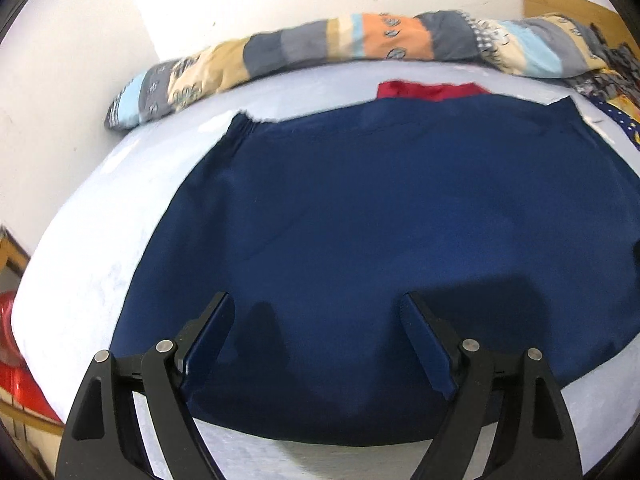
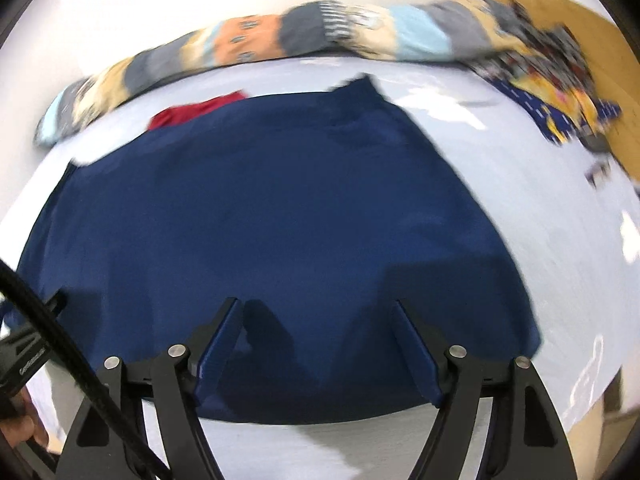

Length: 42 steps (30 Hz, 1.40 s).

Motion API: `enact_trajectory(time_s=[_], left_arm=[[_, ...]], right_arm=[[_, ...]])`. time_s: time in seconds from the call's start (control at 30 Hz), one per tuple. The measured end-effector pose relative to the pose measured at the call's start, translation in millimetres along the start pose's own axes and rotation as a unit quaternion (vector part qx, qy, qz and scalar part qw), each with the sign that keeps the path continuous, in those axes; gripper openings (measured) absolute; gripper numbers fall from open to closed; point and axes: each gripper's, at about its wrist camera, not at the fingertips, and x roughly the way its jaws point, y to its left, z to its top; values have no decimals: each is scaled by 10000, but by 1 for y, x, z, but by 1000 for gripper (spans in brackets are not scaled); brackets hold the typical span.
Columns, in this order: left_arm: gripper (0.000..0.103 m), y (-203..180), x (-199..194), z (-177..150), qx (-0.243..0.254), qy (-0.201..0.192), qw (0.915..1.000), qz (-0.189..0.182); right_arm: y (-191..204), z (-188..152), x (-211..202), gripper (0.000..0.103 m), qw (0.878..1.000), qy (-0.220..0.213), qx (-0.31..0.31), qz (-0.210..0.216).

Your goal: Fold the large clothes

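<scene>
Navy garment (image 1: 380,220) flat on bed (image 1: 100,240), bare sheet around edges

Legible text: none. A black part (image 2: 22,354) at the left edge of the right wrist view bears small pale lettering, too blurred to read. The patterned quilt (image 1: 360,44) carries printed motifs only, with no words that can be read.

Bare sheet (image 2: 540,208) right of the navy garment (image 2: 260,220) — patchwork quilt (image 2: 320,32) along the wall.
</scene>
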Motion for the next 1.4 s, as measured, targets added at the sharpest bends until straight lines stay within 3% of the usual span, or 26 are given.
enact_trajectory(time_s=[0.1, 0.2, 0.43, 0.6, 0.73, 0.93, 1.03, 1.2, 1.4], left_arm=[[84, 2, 2, -2, -66, 52, 9999, -54], [84, -1, -2, -3, 20, -3, 10000, 11], [84, 26, -12, -4, -175, -202, 9993, 253], [84, 49, 1, -13, -335, -16, 9988, 351], [84, 45, -4, -17, -214, -180, 9986, 438], [84, 43, -16, -13, -356, -437, 9981, 239], [84, 39, -20, -10, -309, -557, 9978, 170], [84, 30, -15, -11, -128, -457, 9989, 57], [84, 15, -12, -15, 90, -446, 9989, 66]], right_arm=[[-13, -2, 8, 79, 9996, 125, 237, 129], [-6, -3, 7, 79, 9999, 115, 64, -57], [-33, 4, -11, 78, 9985, -149, 498, -147], [-48, 0, 0, 78, 9964, 105, 844, 11], [-37, -1, -1, 79, 9980, 39, 607, -156], [-4, 0, -10, 79, 9991, -287, 118, 286], [20, -5, -3, 79, 9980, -149, -280, 554], [54, -16, 1, 79, 9935, -96, -964, 591], [60, -21, 4, 79, 9924, -53, -1073, 598]])
